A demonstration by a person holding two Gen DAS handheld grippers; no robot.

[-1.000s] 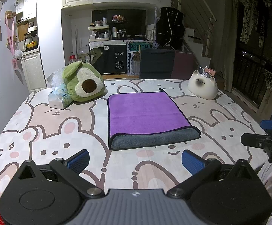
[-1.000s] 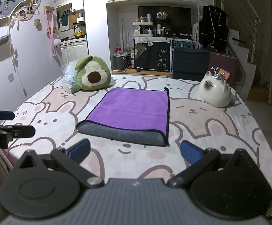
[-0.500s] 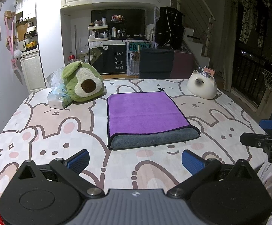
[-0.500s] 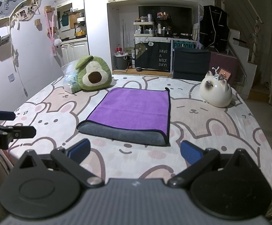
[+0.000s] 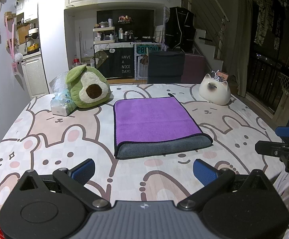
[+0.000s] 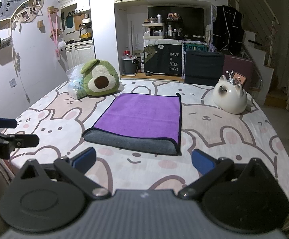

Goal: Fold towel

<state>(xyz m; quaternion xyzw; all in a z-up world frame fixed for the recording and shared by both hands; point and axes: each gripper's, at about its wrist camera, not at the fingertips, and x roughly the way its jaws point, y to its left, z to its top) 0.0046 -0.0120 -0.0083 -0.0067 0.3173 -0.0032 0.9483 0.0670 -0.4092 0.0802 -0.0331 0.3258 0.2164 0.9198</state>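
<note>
The towel (image 5: pixel 154 123) lies flat near the middle of the table (image 5: pixel 44 139), purple face up. A grey band along its near edge shows the underside turned over, which suggests one fold is already made; the fold line runs parallel to the table's near edge. A small loop shows at the towel's far right corner.

The left claw (image 5: pixel 143 171) hangs above the near edge of the table with its blue pads spread wide and nothing between them. The right claw (image 6: pixel 143 164) is in the same condition: pads apart, empty, above the near edge. Both sit well short of the towel and touch no cloth. Each faces the folded near edge, a position that suits taking the two near corners for a further fold, if one is intended.

The avocado plush (image 5: pixel 88 89) and a tissue pack (image 5: pixel 61 105) occupy the far left corner; the cat figurine (image 5: pixel 215 92) sits at the far right corner. All three stand apart from the towel, so the cloth has room to be turned over.
</note>
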